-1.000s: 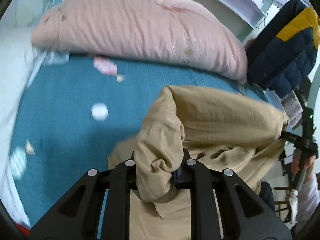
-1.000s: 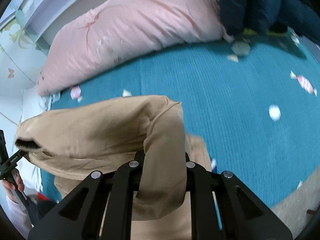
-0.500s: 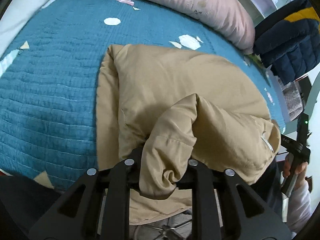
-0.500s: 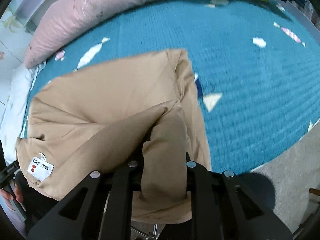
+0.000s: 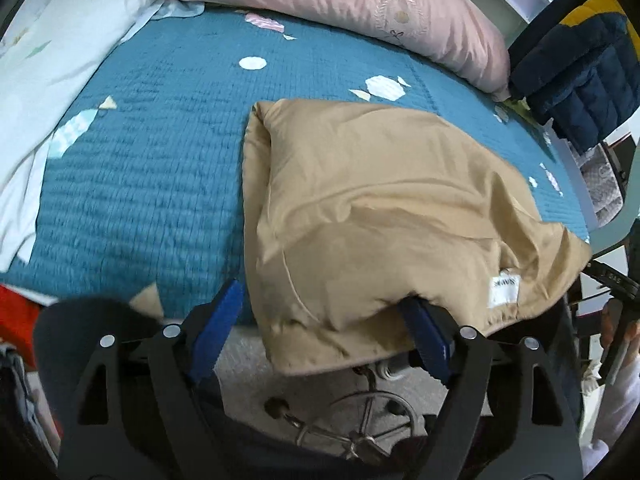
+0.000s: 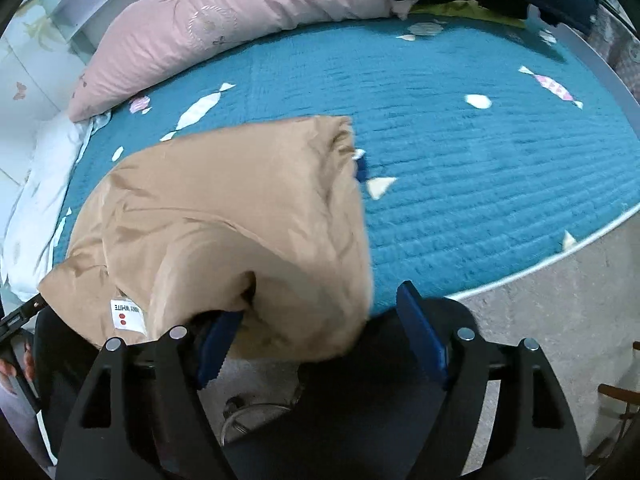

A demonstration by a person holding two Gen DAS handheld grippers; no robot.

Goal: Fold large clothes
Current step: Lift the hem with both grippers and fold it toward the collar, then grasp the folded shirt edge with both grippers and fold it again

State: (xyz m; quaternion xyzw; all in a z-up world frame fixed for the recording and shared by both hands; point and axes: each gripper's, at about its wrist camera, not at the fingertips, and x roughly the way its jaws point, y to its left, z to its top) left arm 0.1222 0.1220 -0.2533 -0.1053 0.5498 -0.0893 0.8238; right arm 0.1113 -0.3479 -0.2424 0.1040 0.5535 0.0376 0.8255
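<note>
- Left wrist view: tan garment [image 5: 380, 208] lay folded on the bed's teal quilt [image 5: 160, 160], w/ its near edge hanging over the bed edge toward the camera.
- Left hand-held gripper [image 5: 320, 320] was spread wide; blue pads [image 5: 218, 316] stood either side of the garment's near hem, not pinching it. Right pad was partly tucked under the cloth, so touching or not: can't tell.
- White label [image 5: 505, 291] sat near the garment's right corner; print too small & blurred to read here.
- Pink duvet [image 5: 340, 4] lay along the far side of the bed, white sheet [image 5: 52, 64] at far left, navy/yellow puffer jacket [image 5: 580, 68] at far right.
- Quilt had candy-shaped patches in white & pink.
- Right wrist view: same tan garment [image 6: 224, 220] lay on the teal quilt [image 6: 480, 152], left of centre, near corner drooping over the bed edge.
- Right hand-held gripper [image 6: 320, 332] also spread apart; left pad sat at/under the hanging cloth, right pad [image 6: 420, 336] was clear of it, gripping nothing.
- White label [image 6: 127, 313] appeared upside down: approx. "...WHITE" w/ two red dots beneath; rest not legible.
- Pink duvet [image 6: 224, 28] had a faint wreath emblem; no readable text.
- Grey floor [image 6: 560, 300] showed at right beyond the bed edge.
</note>
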